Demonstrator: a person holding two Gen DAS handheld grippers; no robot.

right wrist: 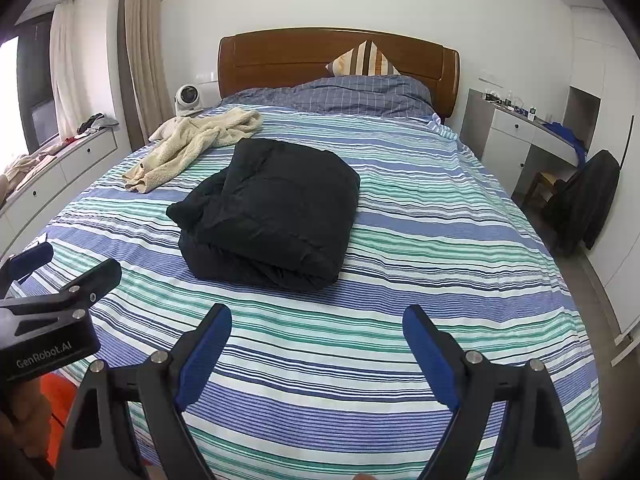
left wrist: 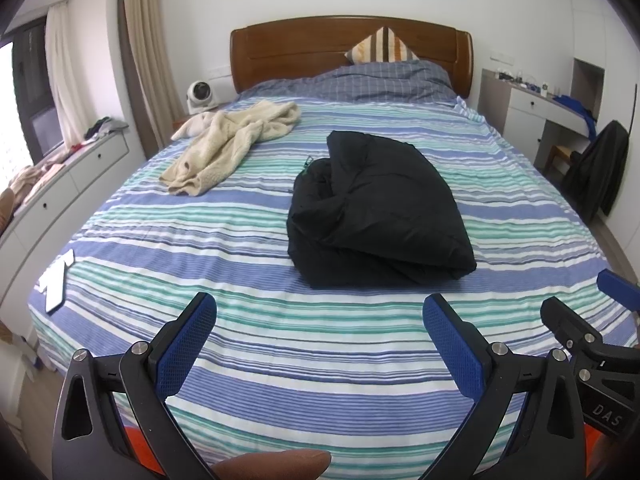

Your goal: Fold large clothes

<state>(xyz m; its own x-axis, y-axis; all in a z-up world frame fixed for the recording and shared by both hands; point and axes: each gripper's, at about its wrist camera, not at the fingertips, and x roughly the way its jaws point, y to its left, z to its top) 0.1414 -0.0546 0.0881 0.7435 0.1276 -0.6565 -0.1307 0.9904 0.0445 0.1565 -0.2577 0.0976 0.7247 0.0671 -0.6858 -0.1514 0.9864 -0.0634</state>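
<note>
Blue-padded fingers of the left gripper (left wrist: 320, 316) fill the bottom of the left wrist view, spread wide, nothing between them, hovering over the foot end of the bed (left wrist: 280, 380). Right gripper (right wrist: 318, 326) same story: jaws wide apart, holding nothing, also short of the garment. Each tool shows in the other's view; the right one's body reads "DAS" in the left wrist view, the left one's body reads "GenRobot.AI" in the right wrist view. Black puffy jacket (left wrist: 376, 208) lies folded into a thick bundle on the striped blue-green-white sheet, around the middle of the bed, well beyond both grippers. Its long axis runs roughly foot-to-headboard, slightly skewed; fold edge faces the foot end, looser bunched layers on its window side. Cream fleece garment (left wrist: 232, 144) sprawls unfolded, beyond the jacket toward the headboard (left wrist: 348, 44) and window side, apart from it. Striped pillow (left wrist: 380, 46) leans on the headboard above a checked blue quilt (left wrist: 384, 80). White fan (left wrist: 199, 96) sits beside the headboard's window-side corner. Small white item (left wrist: 56, 280) on the bed's window-side foot corner, unclear what.
</note>
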